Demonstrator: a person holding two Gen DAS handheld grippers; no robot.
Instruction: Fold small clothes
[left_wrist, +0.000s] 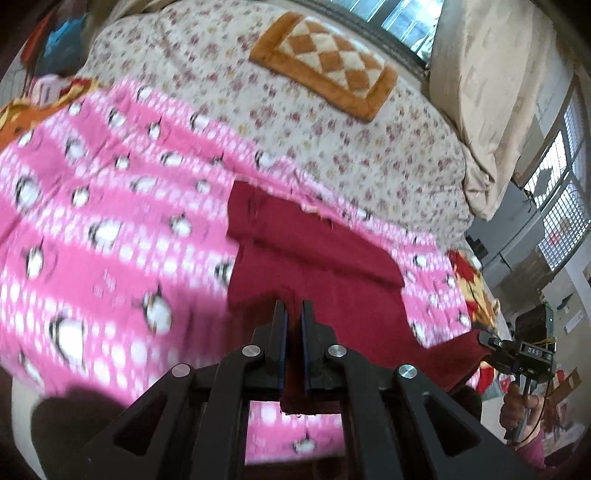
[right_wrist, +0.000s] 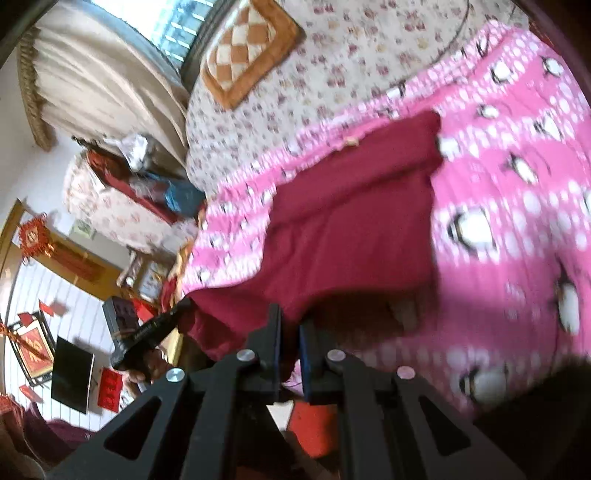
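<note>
Left tongs (left_wrist: 293, 314): jaws closed on the near edge of a dark red garment (left_wrist: 325, 258), cloth pinched between the pads and a short flap hanging below them. Right tongs (right_wrist: 290, 321): likewise closed on the same garment's near edge, at its other corner; seen from the left wrist they sit at 4 o'clock, gripping a stretched red corner.

Dark red garment: small, soft knit or fleece, light, limp, not slippery. It drapes from both tongs toward 12 o'clock, its far part resting on the pink penguin blanket (left_wrist: 110, 206) with a crosswise crease across it. Will sag and bunch between holds; best taken at corners or hem edges, kept taut between the two grips. Judgement: a fold toward the far edge appears to be under way.

Pink penguin blanket: spread over the bed, directly beneath the garment; soft, may ruck up if dragged.

Floral quilt (left_wrist: 332, 122): beyond the blanket, toward 12 o'clock.

Brown checkered cushion (left_wrist: 325, 62): on the quilt, well apart from the garment, at 12 o'clock.

Beige curtain (left_wrist: 491, 92): at 2 o'clock, beside the window.

Obstructions: none lie on the garment's path; frames are motion-blurred, fine detail uncertain.
</note>
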